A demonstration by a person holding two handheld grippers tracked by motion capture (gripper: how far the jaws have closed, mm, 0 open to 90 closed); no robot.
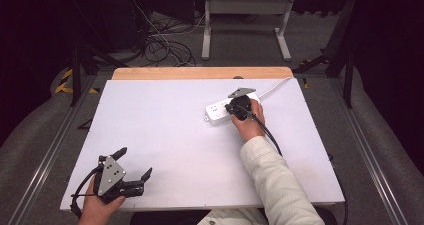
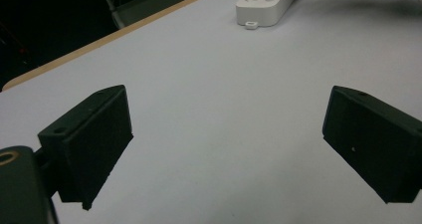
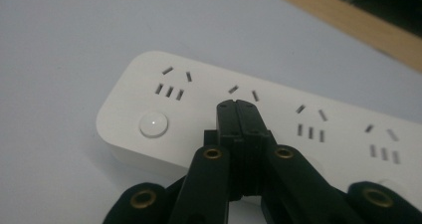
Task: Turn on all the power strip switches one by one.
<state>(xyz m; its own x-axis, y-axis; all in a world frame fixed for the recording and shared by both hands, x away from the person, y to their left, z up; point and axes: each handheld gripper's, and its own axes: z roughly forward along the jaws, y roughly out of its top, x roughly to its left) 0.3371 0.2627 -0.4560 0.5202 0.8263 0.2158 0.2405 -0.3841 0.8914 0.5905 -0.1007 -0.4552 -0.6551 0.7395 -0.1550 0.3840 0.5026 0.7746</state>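
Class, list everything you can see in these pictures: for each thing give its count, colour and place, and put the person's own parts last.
Power strip: one, white, far right part of board, cord running off the back edge.
Round button: one, white, at the strip's end.
Board: one, white, covering the table.
Table edge: one, wooden, beyond the board.
Cables: several, dark, on the floor behind.
Left gripper: one, black, near left corner, jaws wide apart.
Right gripper: one, black, jaws closed, over the strip.
Sleeve: one, pale, right forearm.

I can read no text, brand, number or label anywhere. The white power strip (image 3: 278, 119) carries only socket slots and a plain round button (image 3: 154, 124), with no lettering on them. The black-and-yellow hazard striping (image 1: 65, 81) on the floor is a marking without words.
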